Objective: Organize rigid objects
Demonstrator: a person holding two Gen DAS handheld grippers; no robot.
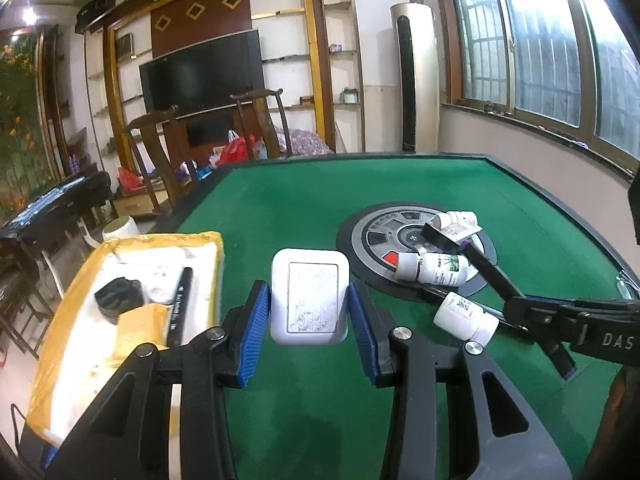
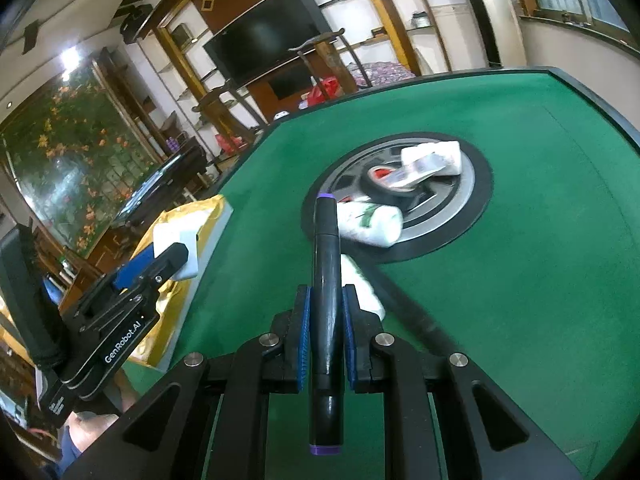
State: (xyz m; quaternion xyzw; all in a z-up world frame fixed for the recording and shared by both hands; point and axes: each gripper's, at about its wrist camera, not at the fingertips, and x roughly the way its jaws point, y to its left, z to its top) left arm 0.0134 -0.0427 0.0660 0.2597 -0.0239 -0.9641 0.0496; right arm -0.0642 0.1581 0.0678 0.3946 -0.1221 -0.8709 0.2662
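My left gripper is shut on a white rectangular case with a grey patterned lid, held above the green table beside the yellow-edged box. My right gripper is shut on a black marker with purple ends, held lengthwise between the blue pads. The marker also shows in the left wrist view. Three white bottles lie near the table's round centre plate: one on its far side, one on it, one on the felt. A black tape roll lies on the plate.
The box holds a black round lid, a black pen, a white item and a yellow packet. A second black pen lies on the felt. Wooden chairs stand past the far table edge.
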